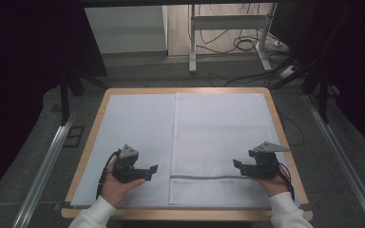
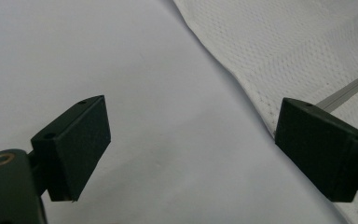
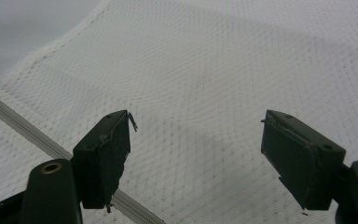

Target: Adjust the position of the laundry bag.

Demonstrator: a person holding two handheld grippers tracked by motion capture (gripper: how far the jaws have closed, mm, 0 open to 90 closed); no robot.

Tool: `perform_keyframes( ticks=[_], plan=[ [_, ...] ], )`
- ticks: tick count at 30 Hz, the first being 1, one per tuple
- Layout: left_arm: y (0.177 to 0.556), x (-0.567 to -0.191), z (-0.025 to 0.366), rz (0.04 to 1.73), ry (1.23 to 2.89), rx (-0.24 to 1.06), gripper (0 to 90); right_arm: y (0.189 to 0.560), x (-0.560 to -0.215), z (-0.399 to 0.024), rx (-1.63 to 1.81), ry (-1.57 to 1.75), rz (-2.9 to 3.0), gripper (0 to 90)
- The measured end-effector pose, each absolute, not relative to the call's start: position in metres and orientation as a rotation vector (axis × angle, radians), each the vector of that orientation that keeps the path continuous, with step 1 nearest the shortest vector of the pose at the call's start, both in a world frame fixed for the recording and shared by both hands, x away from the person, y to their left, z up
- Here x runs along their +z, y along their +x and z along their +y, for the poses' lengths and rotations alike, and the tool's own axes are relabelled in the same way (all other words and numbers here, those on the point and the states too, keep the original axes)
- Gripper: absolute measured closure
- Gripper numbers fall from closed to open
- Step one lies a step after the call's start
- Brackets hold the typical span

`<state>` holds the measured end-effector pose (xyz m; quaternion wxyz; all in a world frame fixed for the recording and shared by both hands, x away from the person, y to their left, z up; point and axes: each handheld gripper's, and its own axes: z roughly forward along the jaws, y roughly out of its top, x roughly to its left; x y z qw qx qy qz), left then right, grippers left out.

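A white mesh bag point(image 1: 216, 142) with a grey zip band point(image 1: 206, 178) lies flat on the right half of the table. My left gripper point(image 1: 153, 170) hovers just off the bag's left edge, open, with only the white sheet point(image 2: 121, 70) between its jaws; the mesh bag point(image 2: 298, 51) shows to its right there. My right gripper point(image 1: 236, 165) sits over the bag's near right part, pointing left, open with nothing held. Under it spreads the mesh point(image 3: 205, 70), crossed by the zip band point(image 3: 23, 126).
A white sheet point(image 1: 133, 137) covers the wooden table point(image 1: 285, 142). Metal rails point(image 1: 45, 166) run along both sides on the floor. A desk frame point(image 1: 228, 33) and cables stand beyond the far edge.
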<state>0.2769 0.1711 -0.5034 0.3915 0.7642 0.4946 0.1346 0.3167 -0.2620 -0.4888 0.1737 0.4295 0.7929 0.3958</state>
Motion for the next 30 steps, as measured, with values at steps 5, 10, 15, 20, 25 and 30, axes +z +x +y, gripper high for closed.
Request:
perform_keyframes(
  ticks=[5,10,15,20,25,30],
  plan=[
    [0.277,-0.503,0.168,1.26,1.945,0.34,11.6,0.316,-0.488,-0.263,1.116,1.22,2.241,23.3],
    [0.28,-0.503,0.163,1.285,1.94,0.349,11.8,0.317,-0.488,-0.264,1.109,1.23,2.237,23.3],
    [0.282,-0.502,0.157,1.272,1.945,0.339,11.9,0.316,-0.489,-0.264,1.097,1.226,2.241,23.3],
    [0.284,-0.501,0.149,1.256,1.951,0.325,12.3,0.316,-0.489,-0.264,1.096,1.226,2.237,23.3],
    [0.286,-0.501,0.144,1.249,1.955,0.312,12.4,0.316,-0.489,-0.265,1.092,1.227,2.237,23.3],
    [0.286,-0.501,0.138,1.244,1.958,0.291,13.0,0.316,-0.489,-0.265,1.09,1.236,2.233,23.3]
  ],
)
